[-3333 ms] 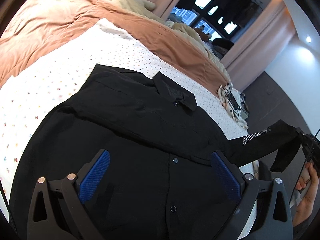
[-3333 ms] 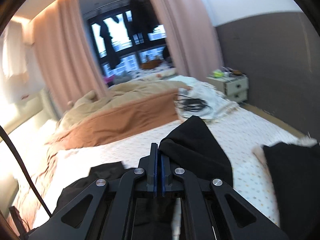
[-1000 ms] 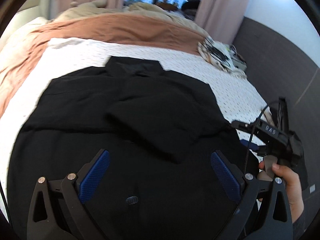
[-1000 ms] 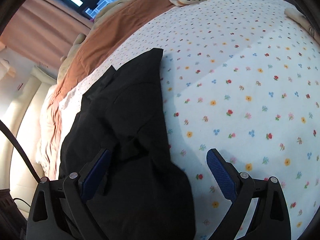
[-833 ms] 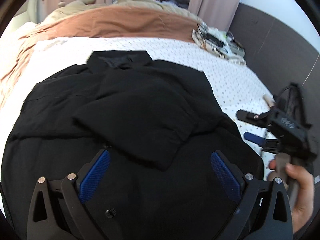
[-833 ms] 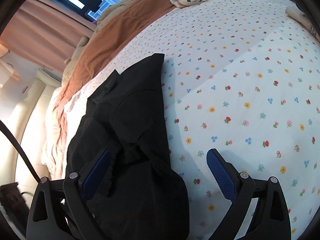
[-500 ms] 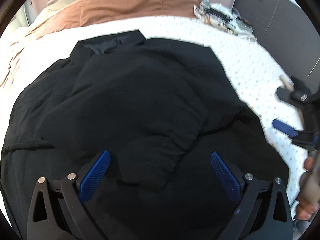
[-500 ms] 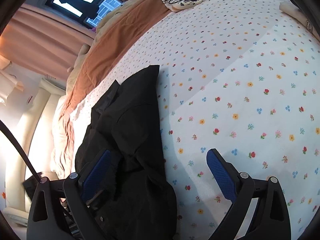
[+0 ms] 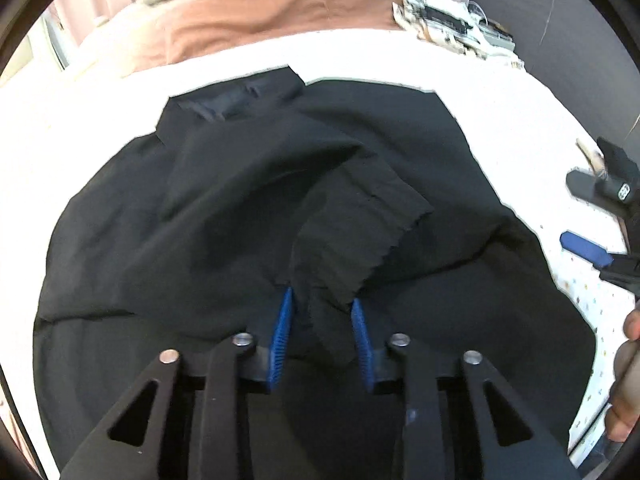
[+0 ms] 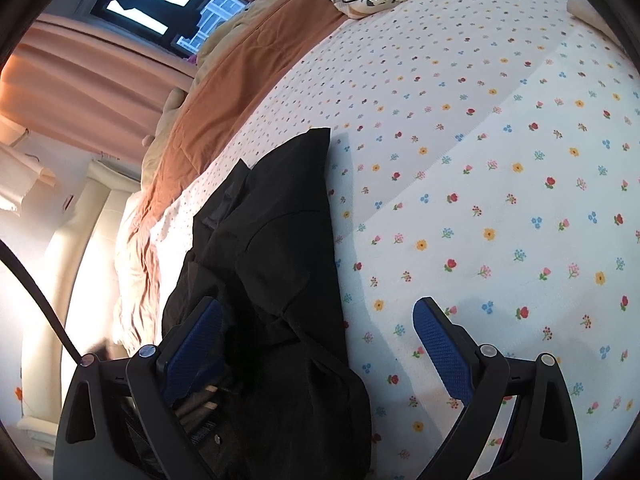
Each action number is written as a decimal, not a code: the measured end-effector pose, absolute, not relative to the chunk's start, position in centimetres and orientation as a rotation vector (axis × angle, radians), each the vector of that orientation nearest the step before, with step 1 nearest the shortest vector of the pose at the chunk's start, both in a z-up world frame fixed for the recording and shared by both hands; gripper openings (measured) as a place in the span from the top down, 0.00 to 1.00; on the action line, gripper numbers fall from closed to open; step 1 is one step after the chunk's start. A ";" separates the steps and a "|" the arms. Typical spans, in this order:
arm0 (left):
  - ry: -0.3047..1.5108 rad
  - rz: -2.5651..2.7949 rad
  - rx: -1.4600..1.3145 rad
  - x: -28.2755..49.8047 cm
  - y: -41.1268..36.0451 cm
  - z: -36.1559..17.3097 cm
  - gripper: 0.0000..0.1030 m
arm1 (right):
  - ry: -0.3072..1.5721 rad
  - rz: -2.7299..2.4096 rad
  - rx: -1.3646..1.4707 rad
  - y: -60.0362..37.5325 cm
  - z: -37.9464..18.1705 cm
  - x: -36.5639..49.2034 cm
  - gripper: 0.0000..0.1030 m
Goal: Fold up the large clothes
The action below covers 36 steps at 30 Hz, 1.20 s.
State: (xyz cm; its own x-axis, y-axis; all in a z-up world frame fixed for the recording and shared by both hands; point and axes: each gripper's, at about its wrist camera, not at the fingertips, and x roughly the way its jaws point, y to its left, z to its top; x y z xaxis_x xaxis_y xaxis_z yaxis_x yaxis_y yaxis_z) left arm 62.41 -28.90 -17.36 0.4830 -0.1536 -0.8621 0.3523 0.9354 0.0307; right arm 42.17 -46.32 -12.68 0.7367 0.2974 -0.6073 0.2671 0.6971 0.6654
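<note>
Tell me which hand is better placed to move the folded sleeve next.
Left. The left gripper has just been closing, with the sleeve of the black shirt between its fingers. The right gripper hangs open.

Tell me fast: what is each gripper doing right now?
Left gripper: jaws have just been closing, a fold of the black shirt between the pads; grip not confirmed.
Right gripper: open, holding nothing.

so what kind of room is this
A bedroom, most likely: a black shirt lies spread on a bed with a flowered sheet and a rumpled brown blanket, with pink curtains by a window.
</note>
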 end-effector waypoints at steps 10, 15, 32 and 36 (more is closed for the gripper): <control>0.900 -0.225 0.149 62.7 -22.4 -9.3 0.79 | 0.769 0.008 0.790 -45.4 -12.8 42.2 0.06; 0.885 -0.192 0.141 64.0 -19.0 -7.6 0.79 | 0.775 0.005 0.762 -44.9 -12.6 42.3 0.06; 0.808 -0.039 -0.046 65.7 -8.0 -8.2 0.00 | 0.811 -0.015 0.652 -43.4 -12.9 43.7 0.06; 0.828 -0.046 -0.073 64.9 -6.2 -9.5 0.00 | 0.812 -0.012 0.630 -43.0 -12.9 43.9 0.06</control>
State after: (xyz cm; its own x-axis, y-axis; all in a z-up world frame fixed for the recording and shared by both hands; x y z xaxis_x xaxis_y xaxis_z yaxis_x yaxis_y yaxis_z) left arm 64.90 -6.16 -9.53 0.6754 -0.0691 -0.7342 0.0118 0.9965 -0.0829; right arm 43.94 -43.00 -12.89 0.6983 0.2244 -0.6797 0.2439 0.8182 0.5206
